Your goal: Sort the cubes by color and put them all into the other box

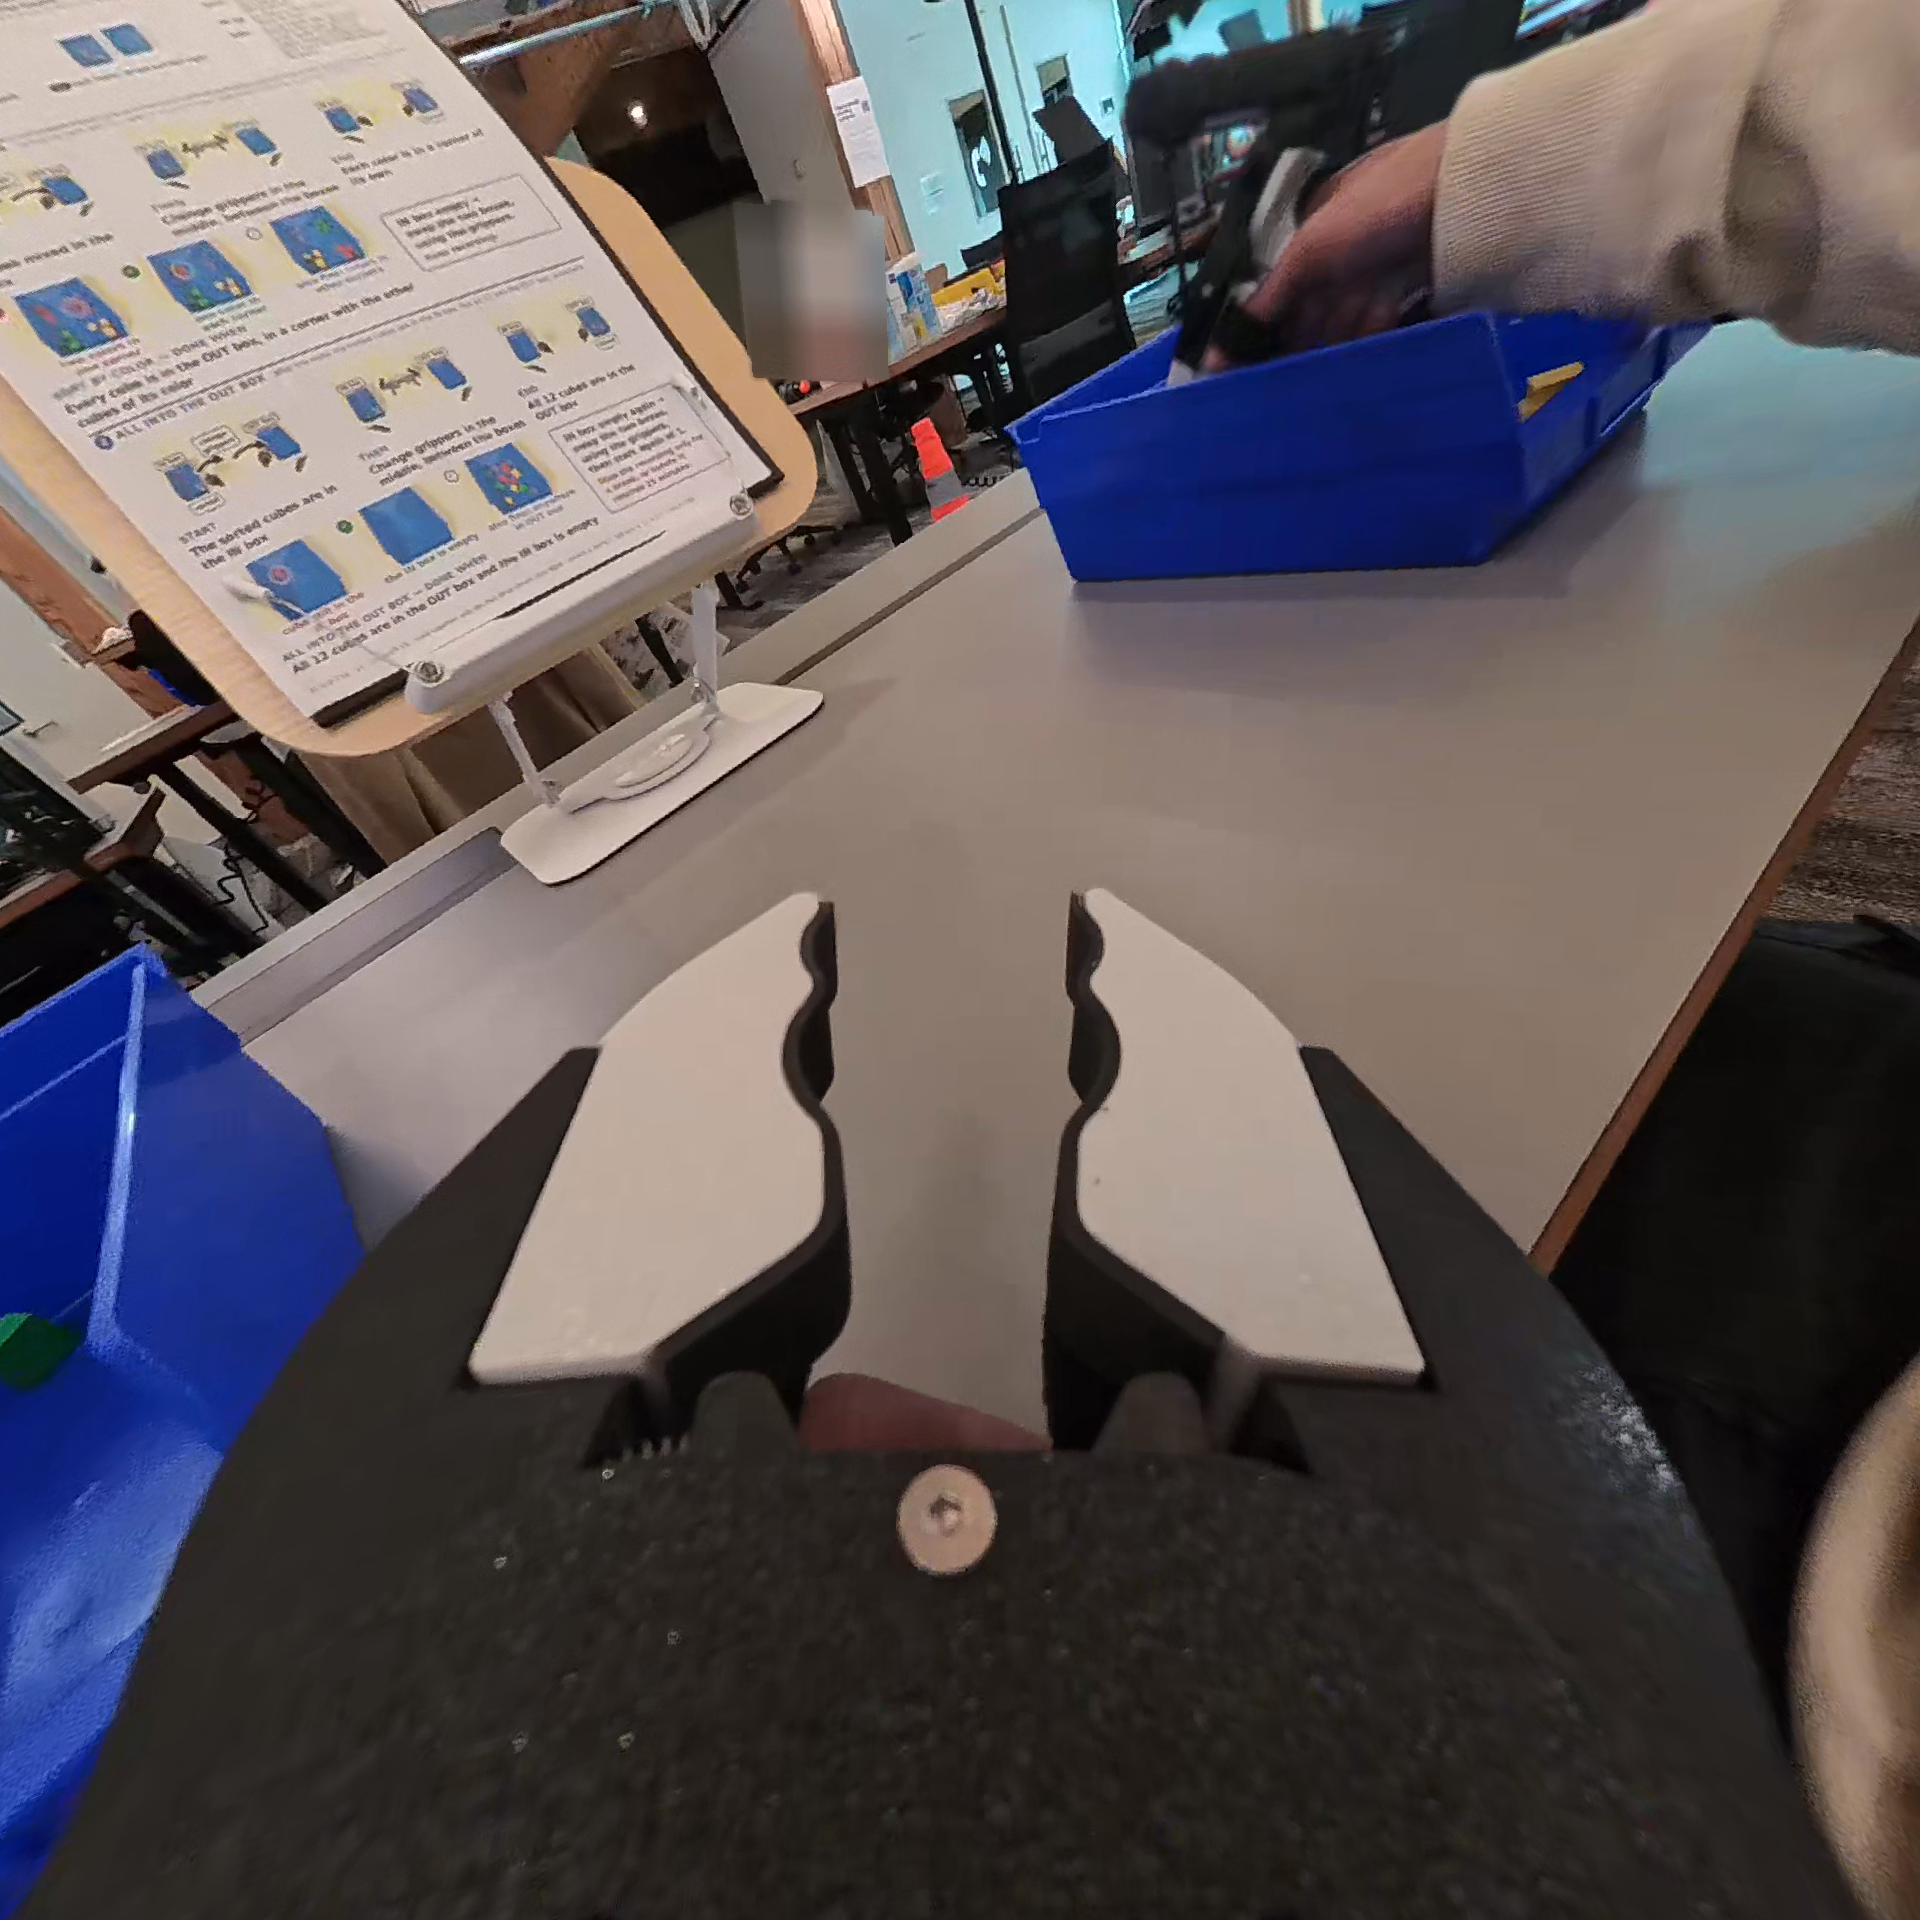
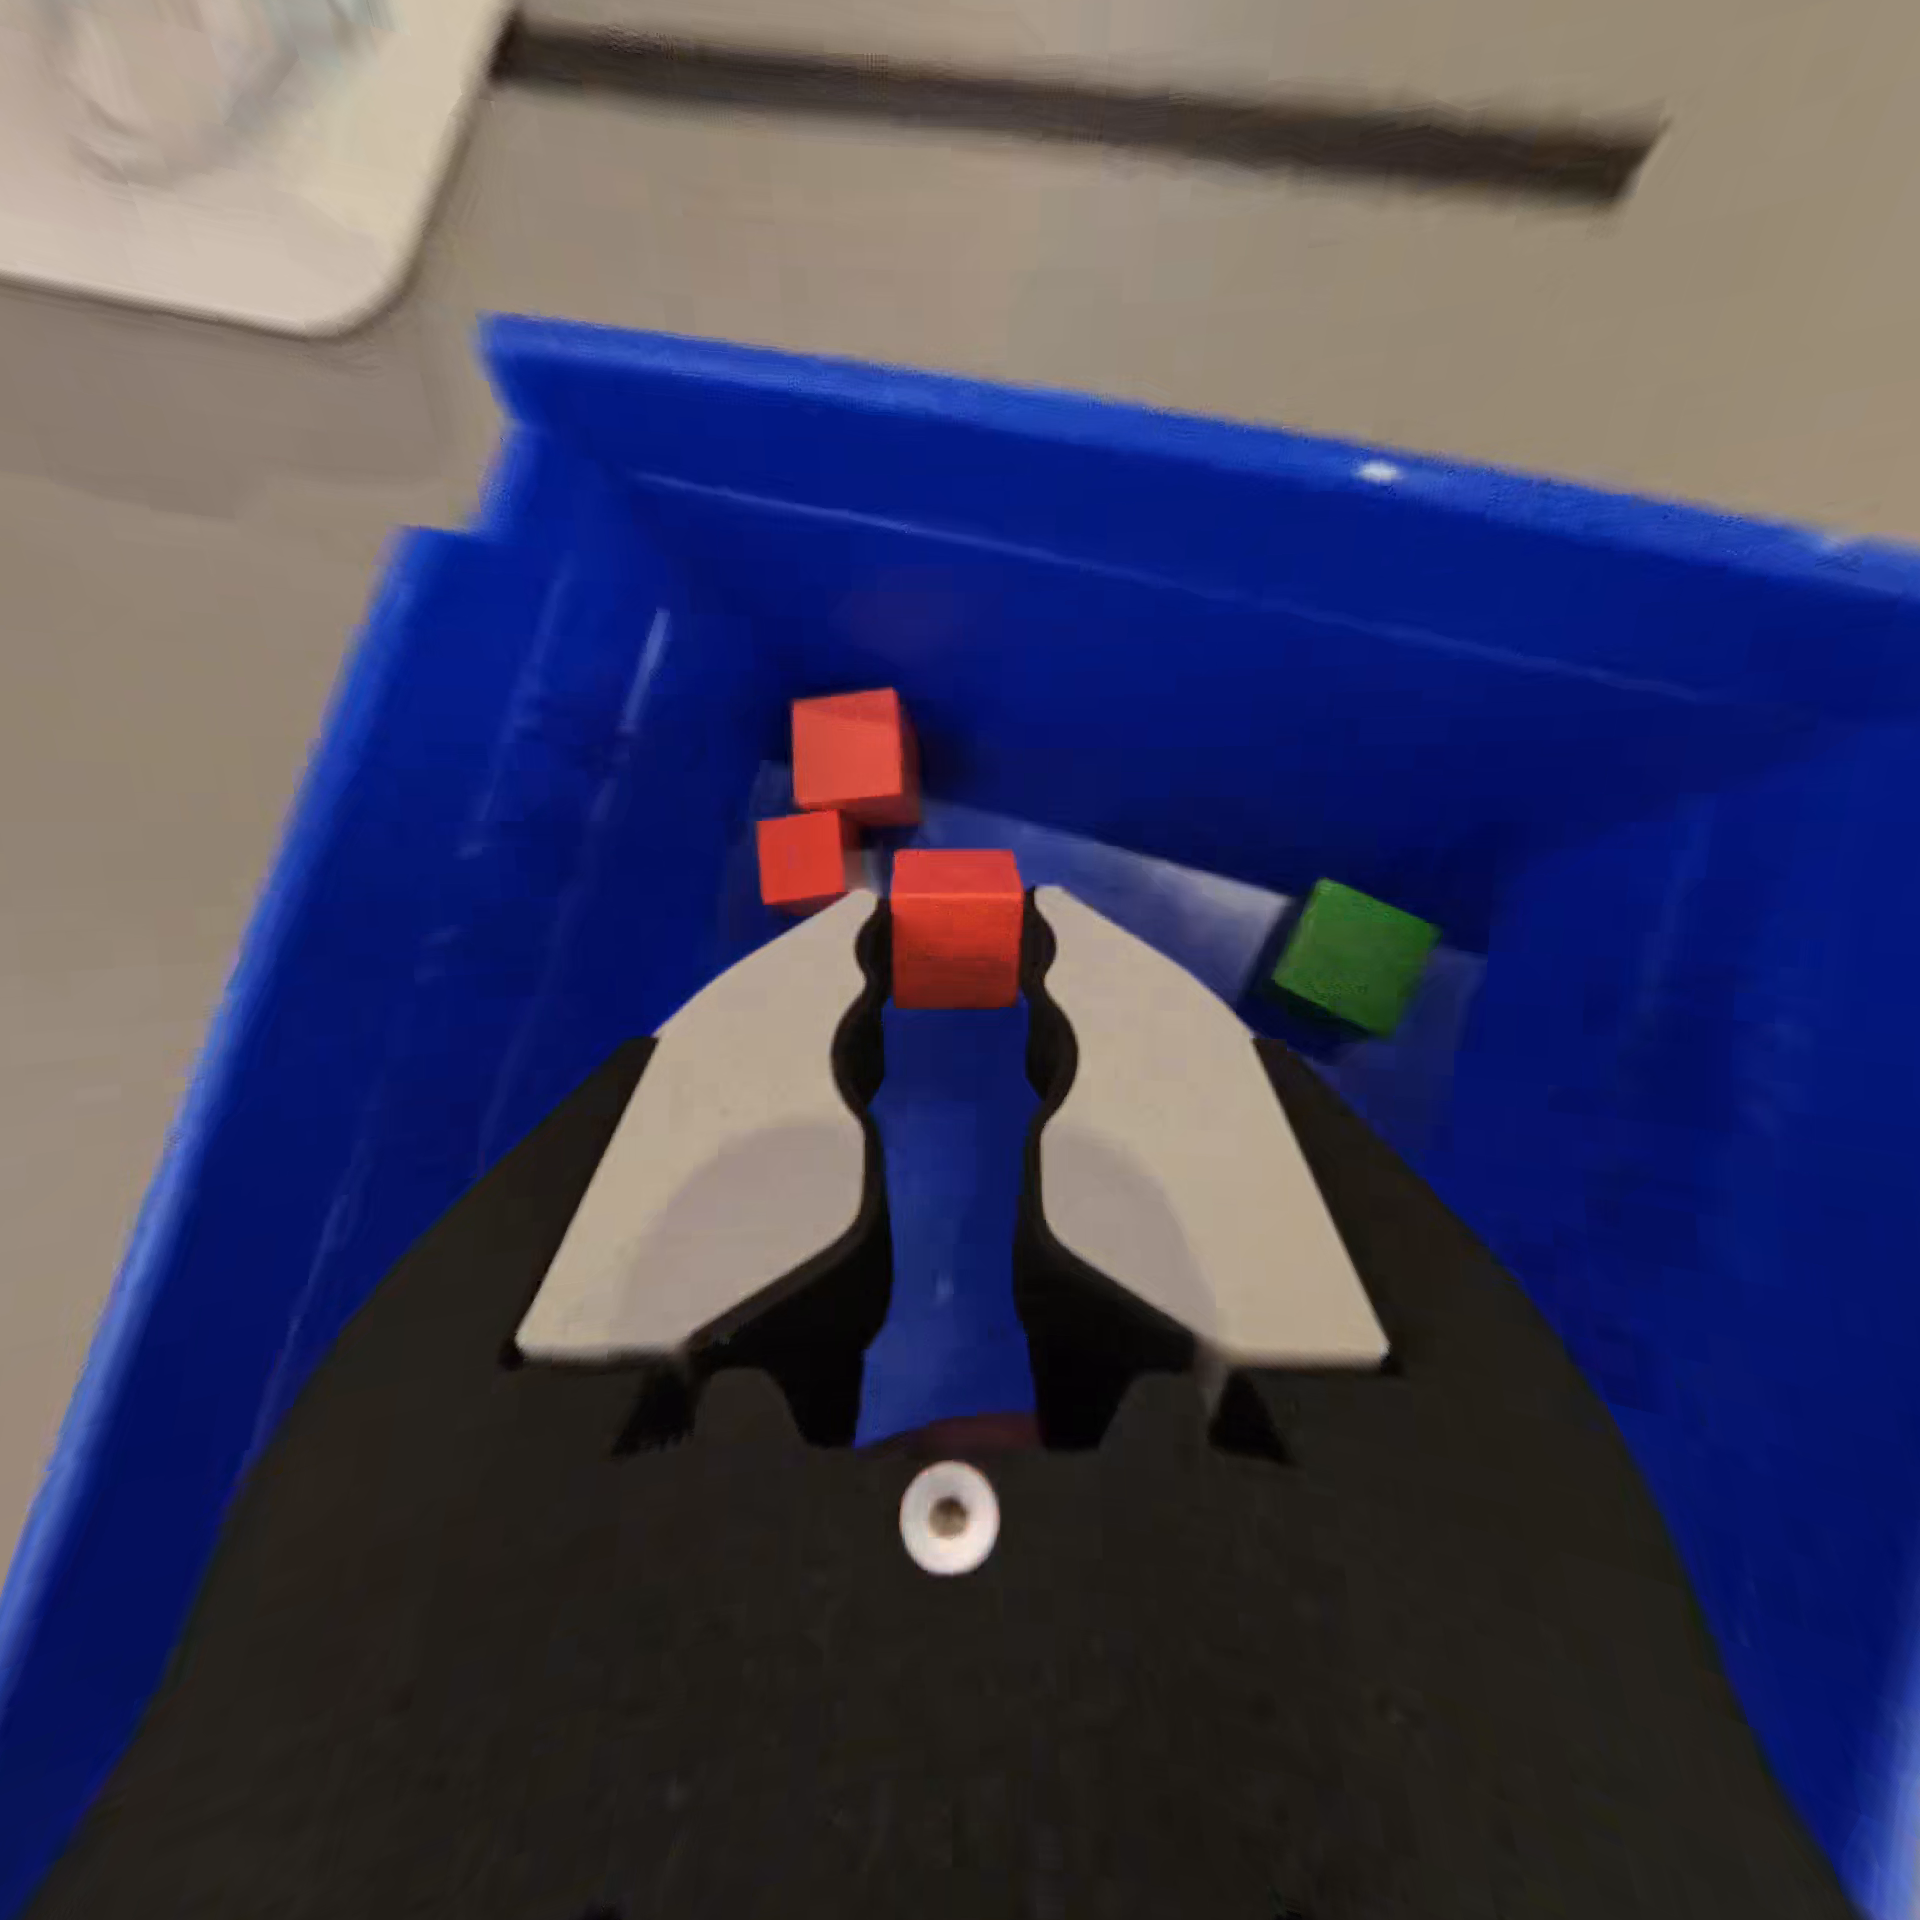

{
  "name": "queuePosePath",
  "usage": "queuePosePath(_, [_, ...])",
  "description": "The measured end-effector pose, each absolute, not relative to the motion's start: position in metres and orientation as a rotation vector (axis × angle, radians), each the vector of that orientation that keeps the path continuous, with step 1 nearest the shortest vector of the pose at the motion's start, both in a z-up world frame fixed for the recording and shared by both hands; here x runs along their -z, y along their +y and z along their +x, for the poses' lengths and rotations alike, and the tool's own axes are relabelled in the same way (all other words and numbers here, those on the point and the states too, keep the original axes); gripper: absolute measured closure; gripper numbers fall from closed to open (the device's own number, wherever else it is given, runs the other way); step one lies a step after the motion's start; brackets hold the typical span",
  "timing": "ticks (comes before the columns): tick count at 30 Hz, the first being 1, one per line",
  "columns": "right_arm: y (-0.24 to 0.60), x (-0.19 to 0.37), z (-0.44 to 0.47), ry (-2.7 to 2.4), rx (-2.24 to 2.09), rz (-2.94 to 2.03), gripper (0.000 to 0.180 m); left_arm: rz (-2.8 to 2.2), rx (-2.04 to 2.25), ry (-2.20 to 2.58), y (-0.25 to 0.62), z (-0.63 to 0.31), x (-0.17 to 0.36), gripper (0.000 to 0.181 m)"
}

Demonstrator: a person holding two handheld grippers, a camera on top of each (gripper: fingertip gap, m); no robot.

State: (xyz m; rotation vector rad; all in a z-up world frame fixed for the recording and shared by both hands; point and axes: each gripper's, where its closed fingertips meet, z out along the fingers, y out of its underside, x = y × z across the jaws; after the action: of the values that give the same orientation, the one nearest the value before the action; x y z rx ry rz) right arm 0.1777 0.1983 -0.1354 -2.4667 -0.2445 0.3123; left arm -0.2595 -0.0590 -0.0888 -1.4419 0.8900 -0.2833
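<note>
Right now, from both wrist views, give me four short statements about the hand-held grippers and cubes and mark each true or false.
1. The right hand-held gripper pinches a red cube. True.
2. The left hand-held gripper holds a green cube. False: it is open and empty above the grey table.
3. Two more red cubes sit in the blue box corner. True.
4. The green cube touches the red ones. False: it lies apart, to their right.
</note>
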Motion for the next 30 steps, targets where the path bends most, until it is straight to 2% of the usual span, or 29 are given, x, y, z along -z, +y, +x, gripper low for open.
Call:
queuePosePath(5, [0.213, 0.185, 0.151, -0.266, -0.360, -2.720, 0.156, -1.481, 0.282, 0.888, -0.062, -0.269, 0.098, 0.138])
queuePosePath(10, [0.218, 0.182, 0.140, -0.185, -0.445, -2.693, 0.154, -1.502, 0.279, 0.890, -0.067, -0.277, 0.105, 0.138])
queuePosePath(11, [0.217, 0.176, 0.142, -0.167, -0.450, -2.670, 0.145, -1.507, 0.271, 0.891, -0.067, -0.278, 0.106, 0.138])
queuePosePath(13, [0.207, 0.153, 0.148, -0.155, -0.455, -2.596, 0.135, -1.505, 0.264, 0.891, -0.069, -0.279, 0.107, 0.138])
queuePosePath(16, [0.173, 0.090, 0.144, -0.155, -0.490, -2.331, 0.133, -1.509, 0.258, 0.881, -0.071, -0.280, 0.107, 0.138])
queuePosePath(19, [0.108, 0.019, 0.113, -0.136, -0.604, -1.910, 0.136, -1.524, 0.255, 0.832, -0.067, -0.281, 0.102, 0.140])
queuePosePath(21, [0.051, 0.003, 0.078, -0.143, -0.688, -1.703, 0.136, -1.573, 0.269, 0.790, -0.062, -0.281, 0.103, 0.140])
queuePosePath(23, [0.002, 0.010, 0.038, -0.140, -0.765, -1.554, 0.144, -1.661, 0.280, 0.764, -0.057, -0.281, 0.110, 0.140])
queuePosePath(25, [-0.029, 0.045, -0.001, -0.189, -0.773, -1.598, 0.142, -1.724, 0.265, 0.720, -0.050, -0.285, 0.114, 0.141])
queuePosePath(30, [-0.059, 0.088, -0.046, -0.322, -0.759, -1.663, 0.142, -1.780, 0.273, 0.629, -0.034, -0.292, 0.114, 0.143])
